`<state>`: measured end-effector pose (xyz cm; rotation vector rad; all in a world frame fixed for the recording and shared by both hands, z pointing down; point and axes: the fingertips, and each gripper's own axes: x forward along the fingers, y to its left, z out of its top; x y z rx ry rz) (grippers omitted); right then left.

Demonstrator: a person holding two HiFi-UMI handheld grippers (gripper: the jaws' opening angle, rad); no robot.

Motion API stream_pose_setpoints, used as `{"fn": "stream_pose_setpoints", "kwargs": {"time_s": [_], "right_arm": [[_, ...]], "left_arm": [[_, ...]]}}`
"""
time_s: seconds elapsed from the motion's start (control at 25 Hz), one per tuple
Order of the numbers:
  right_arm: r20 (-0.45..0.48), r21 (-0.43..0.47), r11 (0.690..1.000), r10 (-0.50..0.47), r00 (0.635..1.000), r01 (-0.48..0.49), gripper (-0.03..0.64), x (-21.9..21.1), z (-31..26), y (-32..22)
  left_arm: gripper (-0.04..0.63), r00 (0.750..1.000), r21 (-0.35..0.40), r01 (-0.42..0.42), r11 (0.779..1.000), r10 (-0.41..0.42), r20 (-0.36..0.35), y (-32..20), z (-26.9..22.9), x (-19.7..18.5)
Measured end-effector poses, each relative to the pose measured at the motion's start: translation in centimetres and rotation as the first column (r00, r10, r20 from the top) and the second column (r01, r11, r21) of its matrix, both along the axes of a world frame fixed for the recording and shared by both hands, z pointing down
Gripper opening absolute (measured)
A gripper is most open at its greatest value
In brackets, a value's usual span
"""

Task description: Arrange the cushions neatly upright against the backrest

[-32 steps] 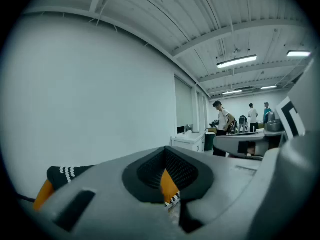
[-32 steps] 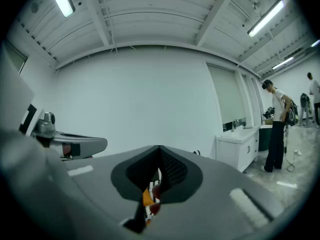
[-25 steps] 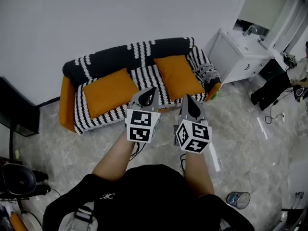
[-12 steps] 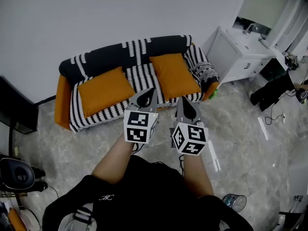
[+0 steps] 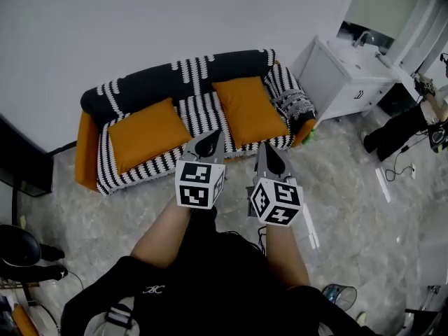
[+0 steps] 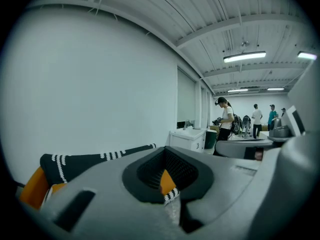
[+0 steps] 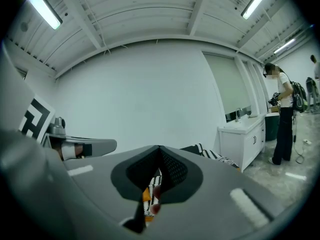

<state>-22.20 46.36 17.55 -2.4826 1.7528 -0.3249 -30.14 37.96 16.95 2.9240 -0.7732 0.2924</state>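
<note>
Two orange cushions are seen on the striped sofa (image 5: 203,110) in the upper middle of the head view. The left cushion (image 5: 143,133) is set at the seat's left and the right cushion (image 5: 248,110) at its right, their far edges at the black backrest (image 5: 168,81). Below them in the frame, over the marble floor (image 5: 105,215), the left hand-held gripper (image 5: 215,134) and the right hand-held gripper (image 5: 266,148) are held side by side. Each has its jaws pressed together with nothing gripped.
</note>
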Motion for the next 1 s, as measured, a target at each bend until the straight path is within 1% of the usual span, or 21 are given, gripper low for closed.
{"fn": "stream_pose_setpoints", "kwargs": {"time_s": [0.12, 0.4, 0.6, 0.76, 1.0], "right_arm": [[-0.007, -0.005, 1.0, 0.008, 1.0, -0.008, 0.005, 1.1, 0.6, -0.8], [-0.034, -0.022, 1.0, 0.018, 0.999, -0.019, 0.005, 4.4, 0.6, -4.6], [-0.034, -0.045, 0.999, 0.025, 0.999, -0.026, 0.005, 6.6, 1.1, -8.2], [-0.043, -0.077, 0.996, 0.036, 0.998, -0.039, 0.005, 9.3, 2.2, -11.7], [-0.049, -0.112, 0.992, 0.056, 0.997, -0.062, 0.005, 14.4, 3.1, -18.0]], "left_arm": [[0.009, 1.0, -0.004, -0.006, 1.0, 0.006, -0.002, -0.9, 0.5, 1.1], [0.009, 0.999, 0.049, -0.033, 0.998, 0.033, 0.001, -4.4, 0.1, 4.6], [0.009, 0.999, -0.002, -0.035, 0.999, 0.035, -0.021, -8.3, 0.7, 7.0], [0.009, 0.999, -0.049, -0.047, 0.998, 0.046, -0.027, -12.0, 2.0, 9.9], [0.008, 0.998, -0.034, -0.054, 0.998, 0.052, -0.045, -18.5, 2.2, 14.8]]}}
